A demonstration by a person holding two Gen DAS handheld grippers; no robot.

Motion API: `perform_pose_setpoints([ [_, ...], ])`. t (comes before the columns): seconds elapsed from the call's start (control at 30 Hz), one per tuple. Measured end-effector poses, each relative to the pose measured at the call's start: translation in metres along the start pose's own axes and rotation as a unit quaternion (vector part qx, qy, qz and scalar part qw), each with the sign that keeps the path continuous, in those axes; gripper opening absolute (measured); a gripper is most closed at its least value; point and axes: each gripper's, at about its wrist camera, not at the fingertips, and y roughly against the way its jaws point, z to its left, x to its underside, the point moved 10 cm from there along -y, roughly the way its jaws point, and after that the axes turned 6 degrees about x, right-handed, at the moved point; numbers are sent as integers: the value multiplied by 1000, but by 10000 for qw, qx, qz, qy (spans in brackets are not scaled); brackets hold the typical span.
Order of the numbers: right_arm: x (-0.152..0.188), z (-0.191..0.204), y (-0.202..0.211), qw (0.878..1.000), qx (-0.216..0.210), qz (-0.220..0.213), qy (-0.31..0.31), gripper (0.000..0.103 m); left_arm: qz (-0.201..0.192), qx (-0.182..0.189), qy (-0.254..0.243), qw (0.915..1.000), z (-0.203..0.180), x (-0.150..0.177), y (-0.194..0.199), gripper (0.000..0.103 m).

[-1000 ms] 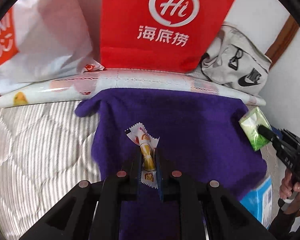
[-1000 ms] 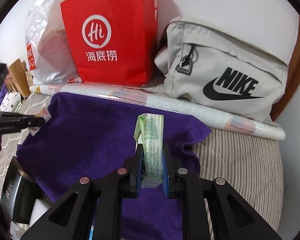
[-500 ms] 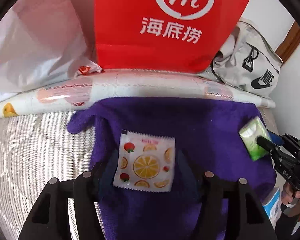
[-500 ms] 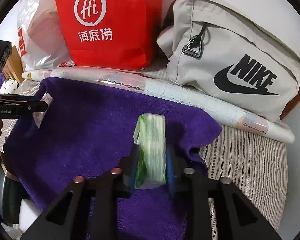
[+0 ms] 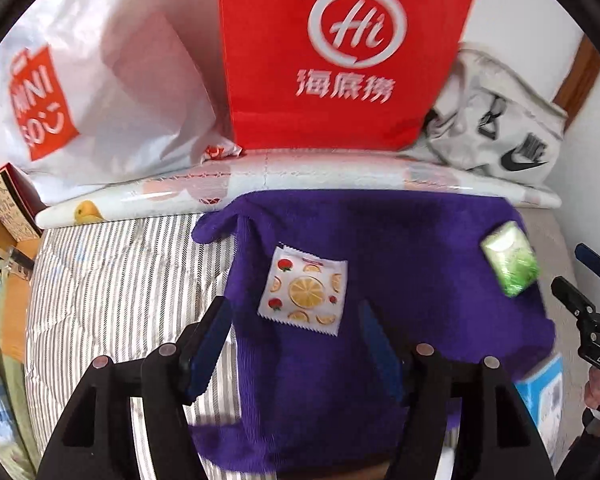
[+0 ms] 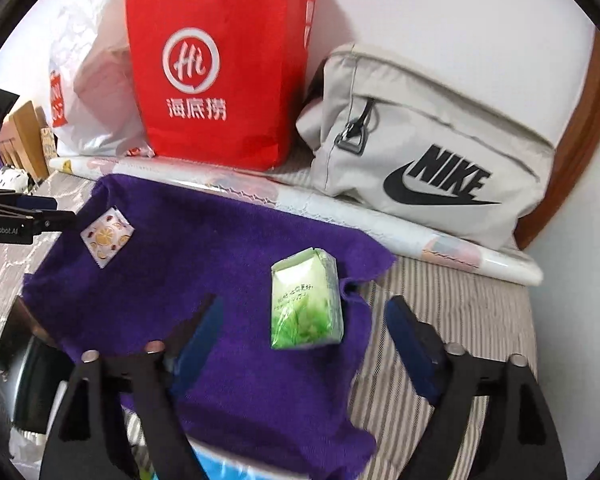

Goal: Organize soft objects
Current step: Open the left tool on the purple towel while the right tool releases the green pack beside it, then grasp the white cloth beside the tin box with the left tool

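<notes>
- Left gripper (image 5: 296,346): jaws are opening, nothing between the pads; the fruit-print sachet (image 5: 304,290) is lying flat on the purple towel (image 5: 400,248), just ahead of the fingertips.
- Right gripper (image 6: 300,344): jaws are opening wide, not pressing anything; the green tissue pack (image 6: 306,300) is lying on the towel's right part, near its edge, between and just ahead of the fingers.
- Step in hand looks like release and clear. To do it well: be lifting straight off with jaws apart, so the pads aren't dragging the towel or flipping the sachet.
- Tissue pack is sitting close to the towel edge; nudging it inward looks worthwhile if it's meant to stay on the cloth.
- Writing being read: red paper bag (image 5: 340,52) – "Hi" logo plus 海底捞; grey pouch (image 6: 432,152) – "NIKE" with swoosh; white plastic bag (image 5: 100,80) – red panel, partly reading "MINI SO"; left gripper's side – "GenRobot.AI".
- Print on the tissue pack: too blurred to read.
</notes>
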Motion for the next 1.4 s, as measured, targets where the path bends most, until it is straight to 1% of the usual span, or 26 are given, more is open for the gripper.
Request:
perform_pose_setpoints([
  [0.07, 2, 0, 11, 10000, -44, -56, -17, 85, -203, 128, 19, 9997, -3, 8, 18, 65],
  [0.13, 7, 0, 24, 9998, -127, -98, -79, 85, -295, 190, 87, 9993, -5, 15, 30, 65],
  [0.2, 13, 0, 40, 9991, -306, -177, -240, 85, -432, 274, 150, 9986, -4, 24, 45, 65],
  [0.27, 18, 3, 55, 9977, -540, -228, -352, 85, -616, 241, 142, 9977, -6, 33, 58, 65],
  [0.33, 25, 4, 72, 9967, -591, -330, -450, 85, -758, 197, 95, 9969, -10, 44, 71, 65],
  [0.4, 32, 2, 86, 9972, -443, -387, -457, 85, -688, 117, 49, 9975, -13, 57, 78, 65],
  [0.43, 38, 4, 93, 9976, -433, -350, -414, 85, -669, 105, 42, 9977, -14, 64, 82, 65],
  [0.5, 48, 6, 102, 9978, -488, -187, -398, 85, -695, 140, 56, 9975, -17, 77, 91, 65],
  [0.6, 68, 13, 115, 9958, -756, 44, -523, 85, -642, 210, -9, 9977, -25, 102, 103, 65],
  [0.73, 91, 16, 127, 9958, -644, 106, -637, 85, -678, 262, -224, 9971, -37, 132, 117, 65],
  [0.77, 97, 18, 131, 9952, -686, 120, -687, 85, -674, 260, -301, 9969, -40, 140, 119, 65],
  [0.83, 110, 22, 139, 9935, -794, 123, -811, 85, -614, 286, -406, 9969, -43, 159, 120, 65],
  [0.9, 121, 26, 148, 9930, -813, 69, -852, 85, -498, 382, -452, 9970, -44, 180, 117, 65],
  [1.0, 135, 38, 163, 9935, -888, -107, -701, 85, -375, 506, -407, 9972, -43, 202, 109, 65],
  [1.1, 148, 50, 172, 9942, -891, -161, -588, 85, -251, 638, -423, 9967, -46, 221, 98, 65],
  [1.23, 167, 59, 177, 9937, -946, -115, -597, 85, -219, 640, -657, 9955, -53, 233, 82, 65],
  [1.33, 182, 63, 179, 9938, -941, -33, -584, 85, -329, 729, -816, 9935, -61, 232, 77, 65],
  [1.37, 186, 64, 179, 9939, -947, -18, -564, 85, -280, 716, -886, 9931, -62, 233, 74, 63],
  [1.4, 189, 65, 180, 9939, -950, -19, -553, 85, -256, 779, -984, 9918, -65, 235, 74, 63],
])
